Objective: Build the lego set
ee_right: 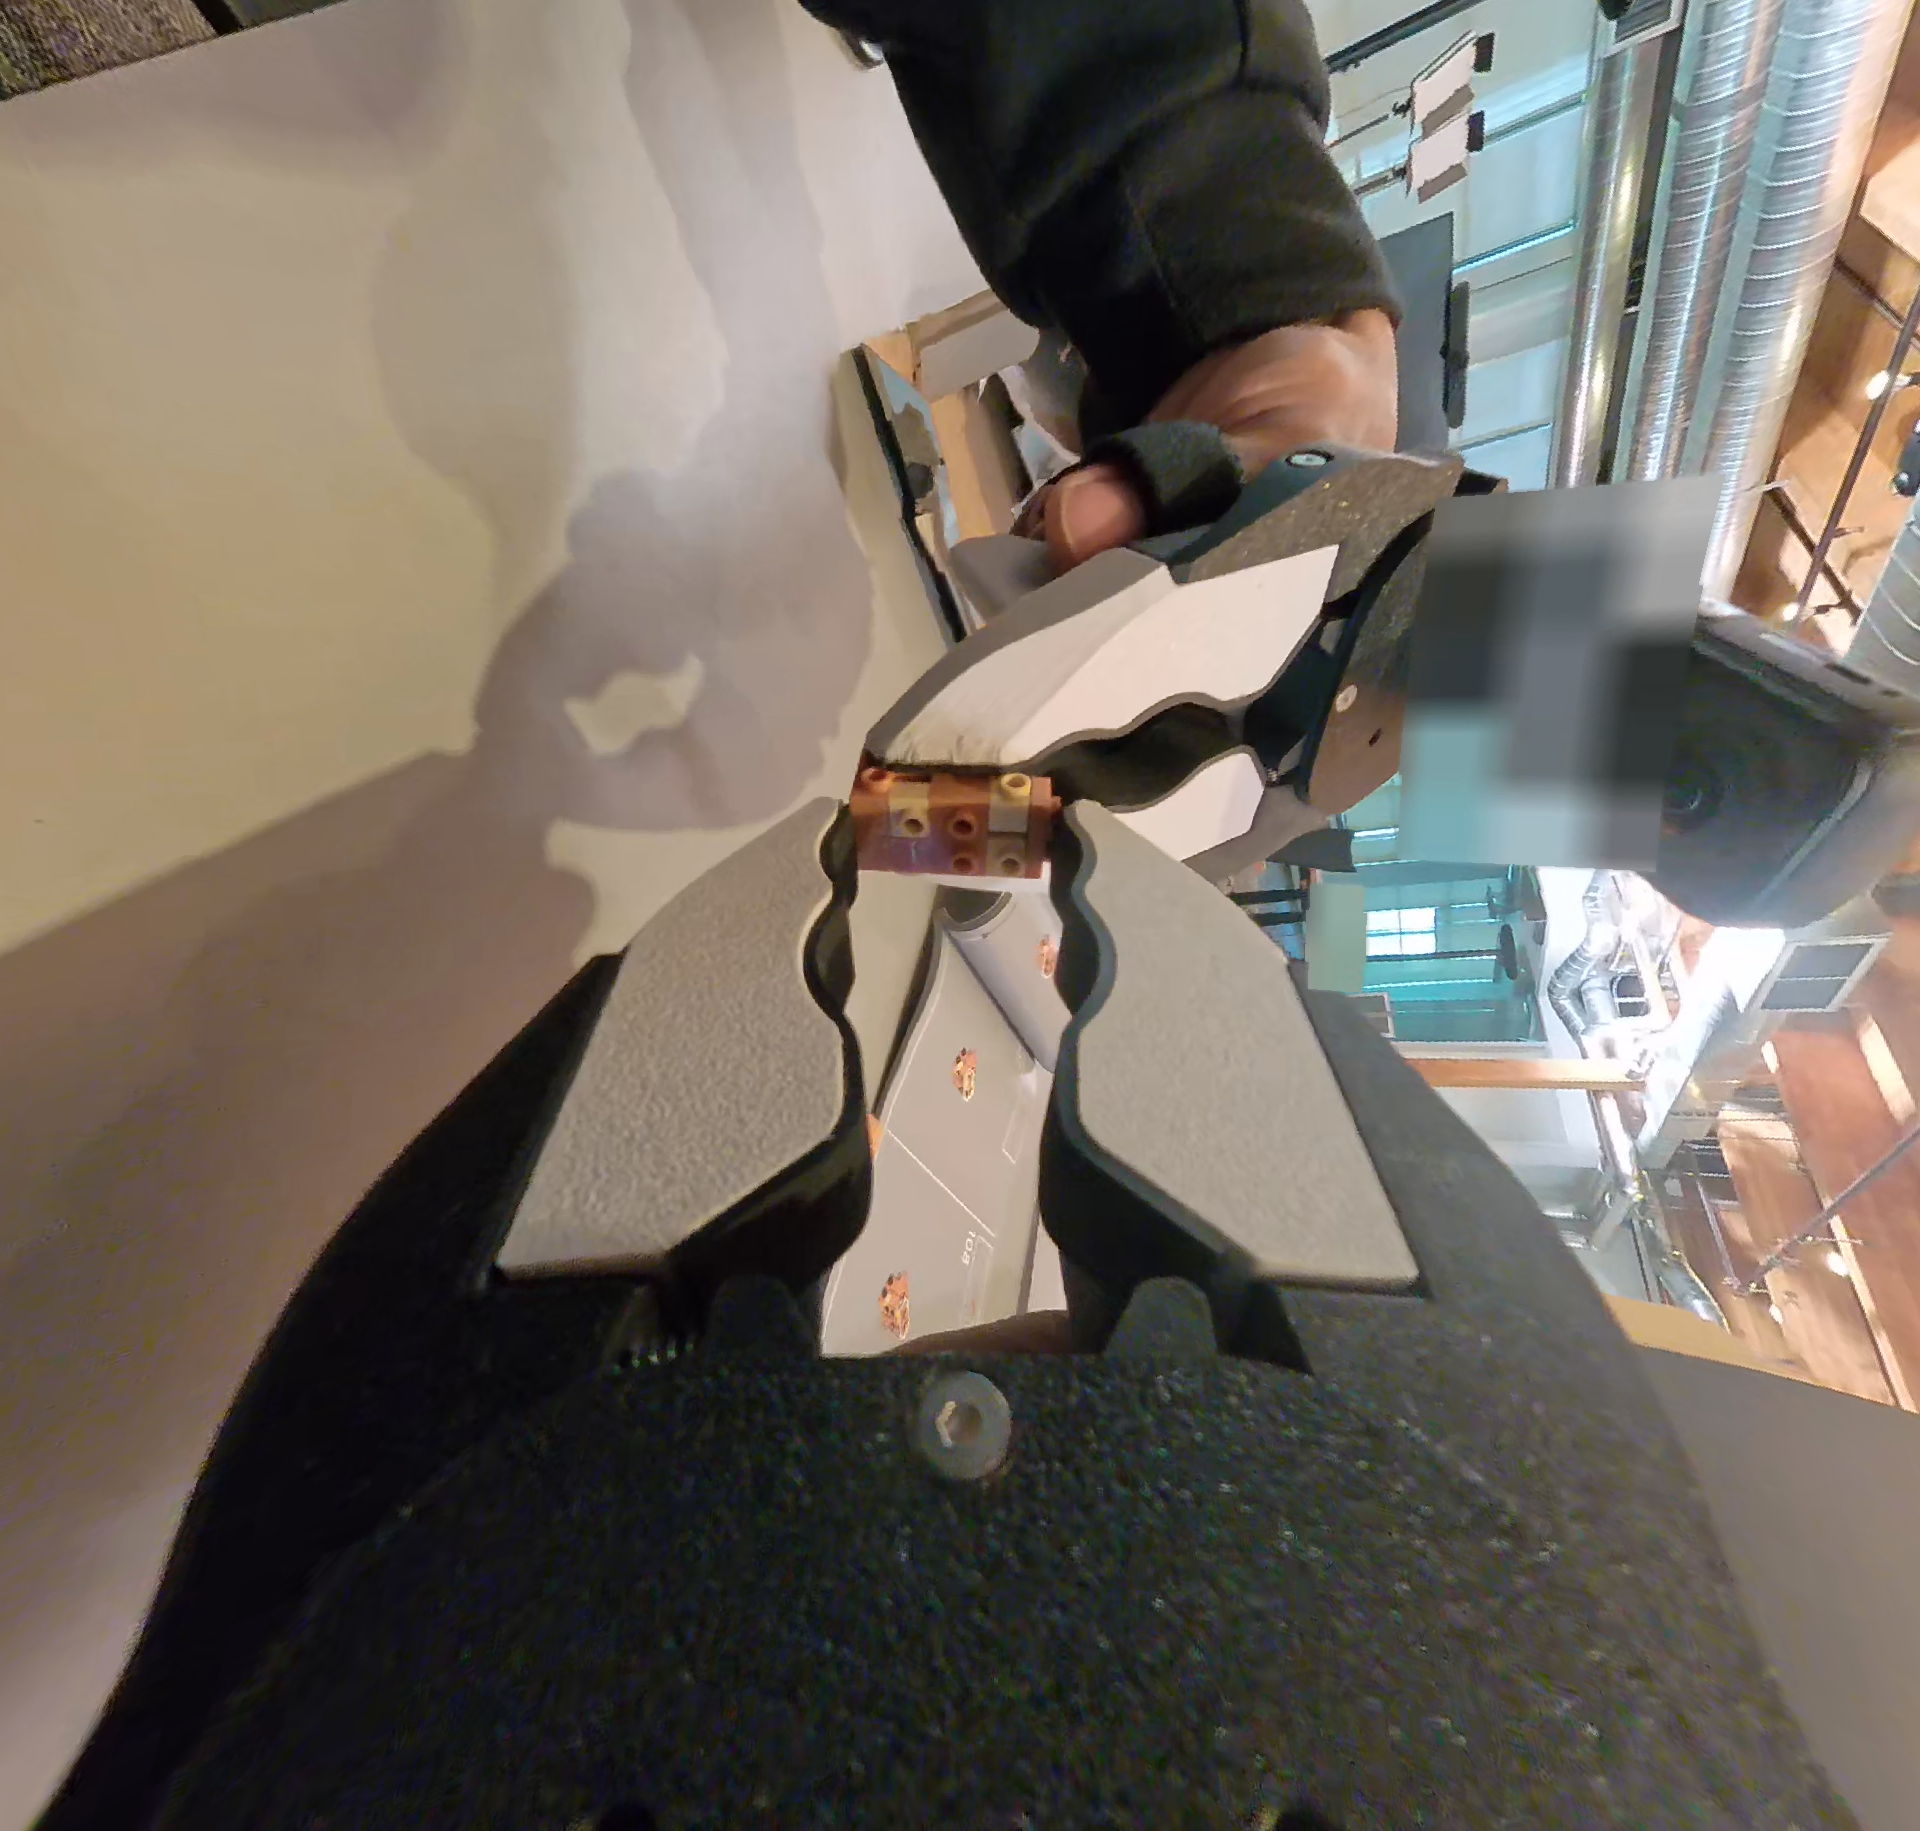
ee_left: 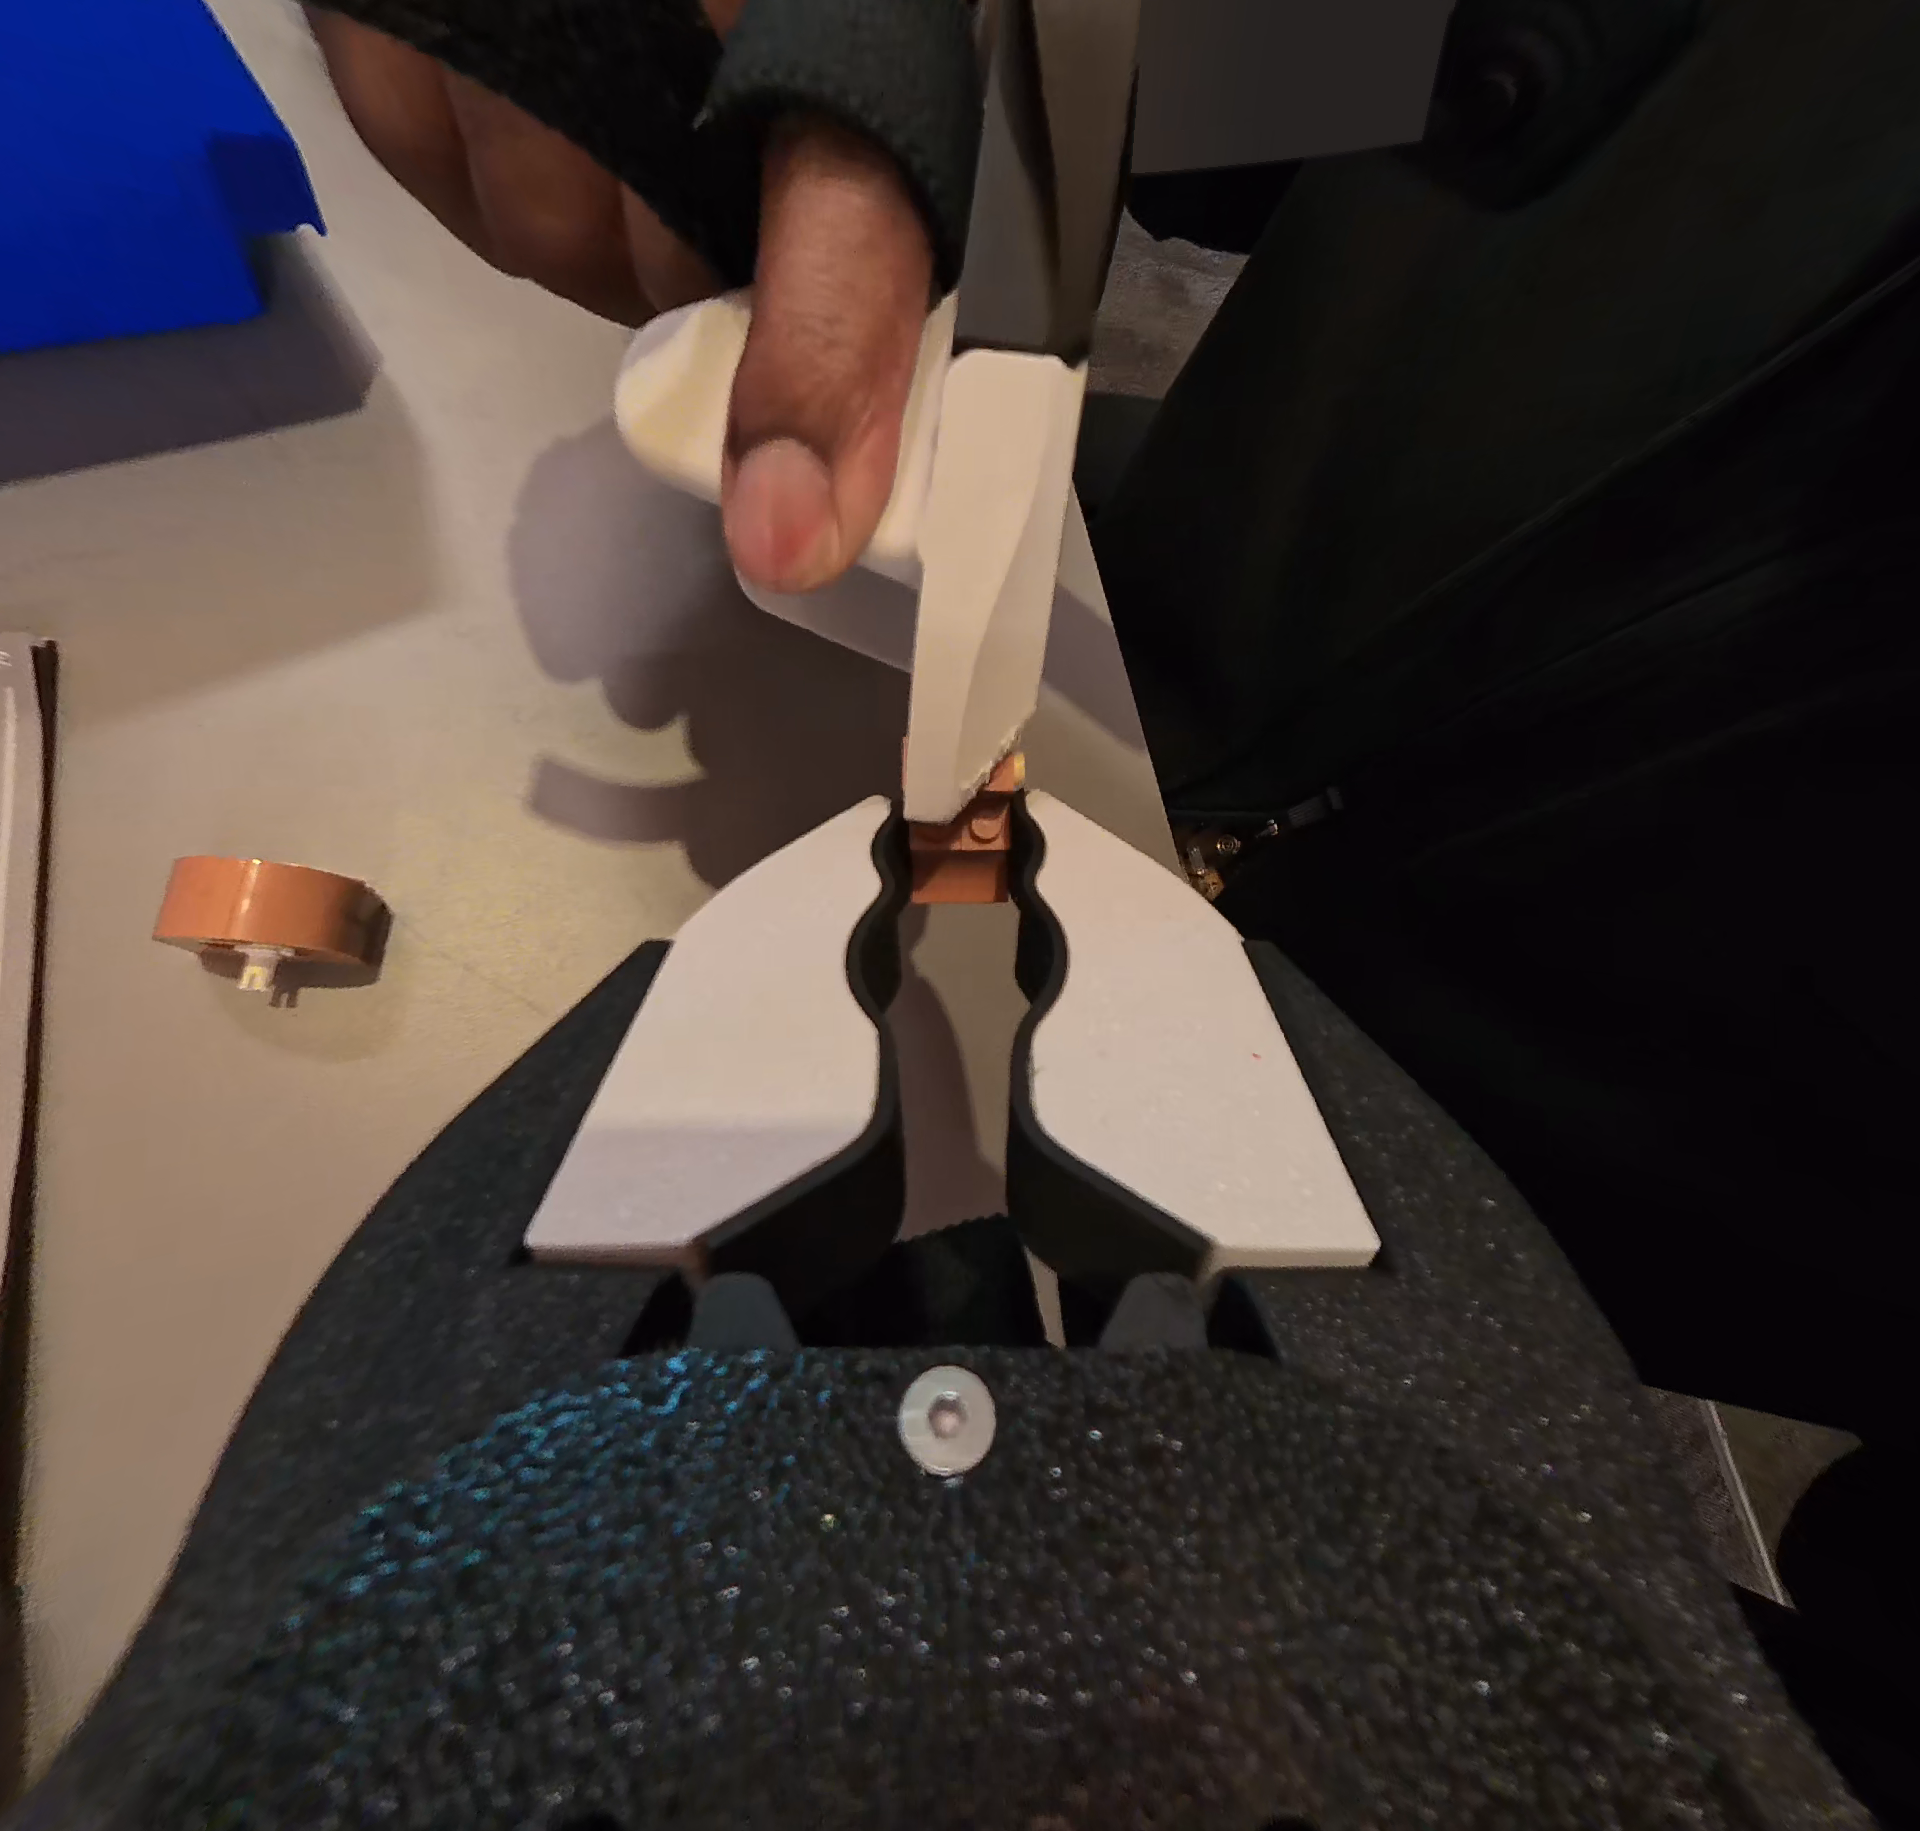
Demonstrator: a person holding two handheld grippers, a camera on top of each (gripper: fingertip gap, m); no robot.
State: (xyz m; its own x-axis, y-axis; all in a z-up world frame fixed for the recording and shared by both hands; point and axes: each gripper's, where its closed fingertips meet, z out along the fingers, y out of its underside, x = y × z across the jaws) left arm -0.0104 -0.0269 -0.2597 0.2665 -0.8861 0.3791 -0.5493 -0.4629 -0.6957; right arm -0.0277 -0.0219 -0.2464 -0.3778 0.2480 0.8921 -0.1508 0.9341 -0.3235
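Brown brick block crosswise between right tongs, left tongs gripping

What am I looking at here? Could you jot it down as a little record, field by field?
Setting: pale table, two hand-held grippers meeting above it
Left gripper: shut on a small brown and tan brick assembly, held across its narrow side
Right gripper: shut on the same brick assembly, gripped by its two ends
Hands: a hand in a black strap works the right gripper
Nearby: brown round part lying on the table; blue bin at the far left
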